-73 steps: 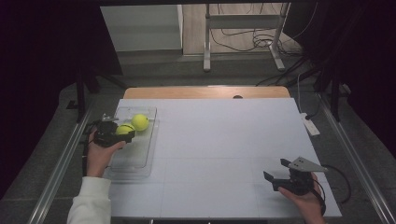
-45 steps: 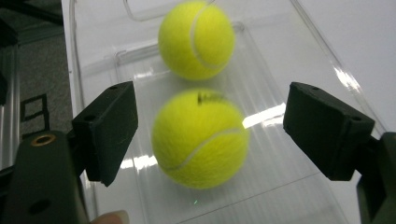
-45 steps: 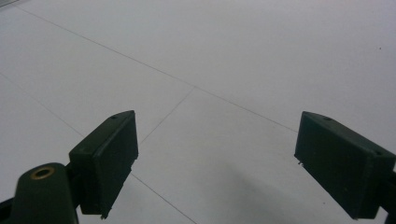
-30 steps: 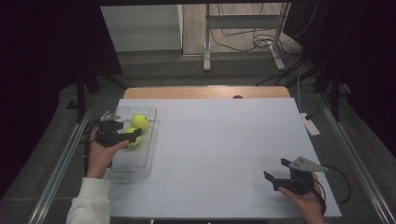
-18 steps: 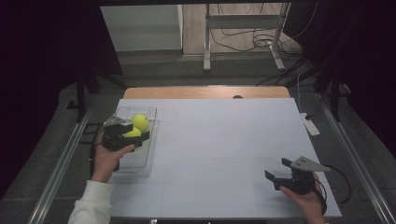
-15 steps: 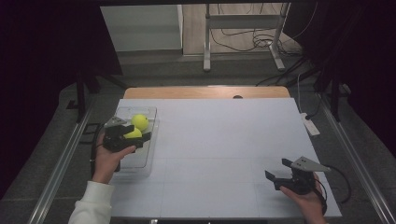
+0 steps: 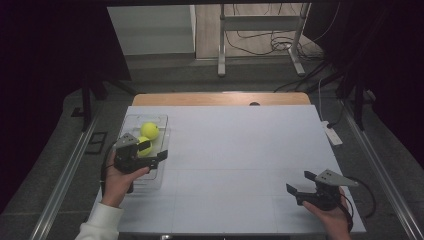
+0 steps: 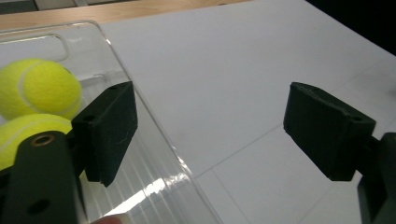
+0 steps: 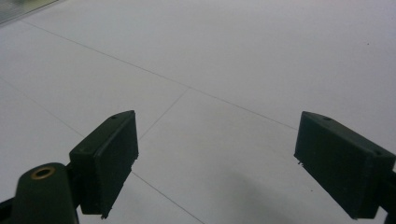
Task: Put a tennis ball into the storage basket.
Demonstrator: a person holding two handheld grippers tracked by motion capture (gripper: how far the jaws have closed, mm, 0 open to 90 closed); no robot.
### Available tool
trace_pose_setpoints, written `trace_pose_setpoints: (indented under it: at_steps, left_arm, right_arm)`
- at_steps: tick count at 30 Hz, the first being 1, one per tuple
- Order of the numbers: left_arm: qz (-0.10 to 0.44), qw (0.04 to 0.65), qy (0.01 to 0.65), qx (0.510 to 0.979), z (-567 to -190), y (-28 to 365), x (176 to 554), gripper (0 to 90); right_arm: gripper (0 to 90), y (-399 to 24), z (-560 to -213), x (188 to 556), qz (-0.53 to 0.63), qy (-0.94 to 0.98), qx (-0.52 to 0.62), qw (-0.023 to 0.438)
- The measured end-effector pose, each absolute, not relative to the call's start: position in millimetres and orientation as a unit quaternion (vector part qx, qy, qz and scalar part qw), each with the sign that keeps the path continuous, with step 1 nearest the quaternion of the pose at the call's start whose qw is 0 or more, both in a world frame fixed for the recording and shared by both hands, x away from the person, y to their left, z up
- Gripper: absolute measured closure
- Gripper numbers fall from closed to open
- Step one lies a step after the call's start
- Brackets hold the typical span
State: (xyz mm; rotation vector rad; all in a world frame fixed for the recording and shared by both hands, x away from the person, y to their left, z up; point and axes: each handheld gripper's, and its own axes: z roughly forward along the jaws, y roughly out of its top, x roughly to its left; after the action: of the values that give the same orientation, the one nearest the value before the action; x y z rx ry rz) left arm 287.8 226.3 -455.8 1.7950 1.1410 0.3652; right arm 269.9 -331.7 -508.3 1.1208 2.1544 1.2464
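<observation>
Two tennis balls (image 8: 37, 88) sit touching in the clear tray (image 8: 154, 140) at the left of my left view, one above the other. My left fingers (image 8: 112, 130) stand apart, empty, straddling the tray's wall; I should swing them left over the nearer ball before closing. My right fingers (image 9: 109, 158) gape idle over the worktop (image 9: 233, 70).

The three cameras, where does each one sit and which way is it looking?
High view: above the person's side, looking forward and down on the white table; both hands, left gripper and right gripper show.
Left gripper view: rides that gripper, looking between its open jaws at the clear tray rim and two tennis balls.
Right gripper view: looks along its open jaws at bare table.
Shared: high and left gripper views both show tray and balls.
</observation>
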Motion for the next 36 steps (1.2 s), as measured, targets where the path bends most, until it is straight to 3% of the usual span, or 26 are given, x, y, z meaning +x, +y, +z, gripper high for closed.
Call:
trace_pose_setpoints:
  at_steps: [22, 36]
  left_arm:
    - [0.163, 0.471, 0.431, 0.752, -485.9, 213.2, 243.8, 15.9]
    - [0.164, 0.463, 0.427, 0.760, -490.0, 210.2, 241.9, 15.0]
  right_arm:
    - [13.4, -336.7, -505.2, 258.3, 0.452, 0.769, 0.402, 0.209]
    - [13.1, -330.7, -503.4, 259.8, 0.458, 0.773, 0.388, 0.204]
